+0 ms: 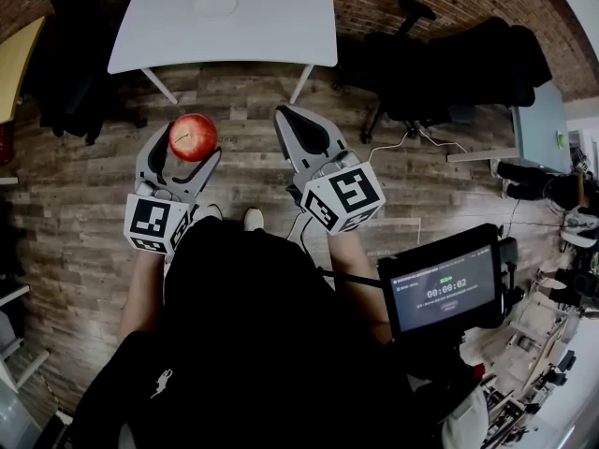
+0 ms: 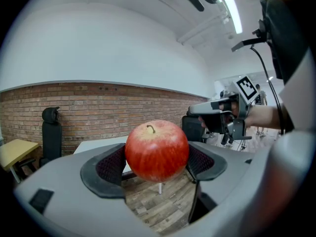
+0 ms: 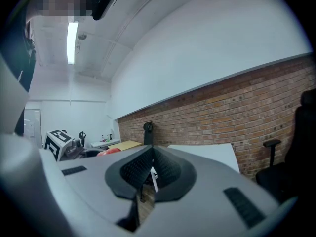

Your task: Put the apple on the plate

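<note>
Head view: left tool clamped on the apple, held in the air over the floor, on the person's side of the plate. Plate near the middle of the white bench, well apart from the apple, straight ahead and slightly right. Right tool pinched shut, empty, about as far from the plate.

Left gripper view: apple upright, stem on top, gripped at both sides by the left tool; plate not visible.

Right gripper view: right tool closed tight on nothing; bench ahead, plate not discernible.

Likely next: forward over the bench edge towards the plate.
</note>
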`<state>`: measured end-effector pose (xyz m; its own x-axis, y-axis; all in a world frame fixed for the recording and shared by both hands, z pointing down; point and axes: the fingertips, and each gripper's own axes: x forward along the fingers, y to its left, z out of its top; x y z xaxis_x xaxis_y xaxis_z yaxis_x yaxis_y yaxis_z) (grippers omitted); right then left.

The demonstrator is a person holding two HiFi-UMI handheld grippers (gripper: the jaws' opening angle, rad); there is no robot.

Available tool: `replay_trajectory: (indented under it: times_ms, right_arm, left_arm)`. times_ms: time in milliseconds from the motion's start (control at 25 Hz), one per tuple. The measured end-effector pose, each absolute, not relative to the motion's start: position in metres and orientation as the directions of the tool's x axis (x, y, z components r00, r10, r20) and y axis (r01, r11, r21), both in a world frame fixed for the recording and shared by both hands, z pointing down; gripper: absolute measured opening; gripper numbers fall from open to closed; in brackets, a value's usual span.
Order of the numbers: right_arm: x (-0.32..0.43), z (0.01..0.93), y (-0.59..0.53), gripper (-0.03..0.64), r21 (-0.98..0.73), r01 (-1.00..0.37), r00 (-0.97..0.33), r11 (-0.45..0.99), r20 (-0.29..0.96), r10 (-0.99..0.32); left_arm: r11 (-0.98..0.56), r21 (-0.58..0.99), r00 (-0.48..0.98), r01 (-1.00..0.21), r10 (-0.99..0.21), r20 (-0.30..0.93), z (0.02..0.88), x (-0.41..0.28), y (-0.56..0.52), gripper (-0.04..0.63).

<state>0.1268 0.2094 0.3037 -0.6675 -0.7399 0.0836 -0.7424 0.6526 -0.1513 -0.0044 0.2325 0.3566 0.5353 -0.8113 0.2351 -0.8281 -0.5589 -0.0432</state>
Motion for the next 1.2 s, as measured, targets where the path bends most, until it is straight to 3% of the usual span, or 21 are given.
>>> replay_trajectory:
  times_ms: [1200]
  right_arm:
    - [0.09, 0.299, 0.183, 0.003, -0.149, -0.747, -0.664, 0.648, 0.107, -0.74]
  left_arm:
    - [-0.584, -0.026, 0.563, -0.811, -0.792, 0.236, 0.357, -0.036, 0.201, 0.394]
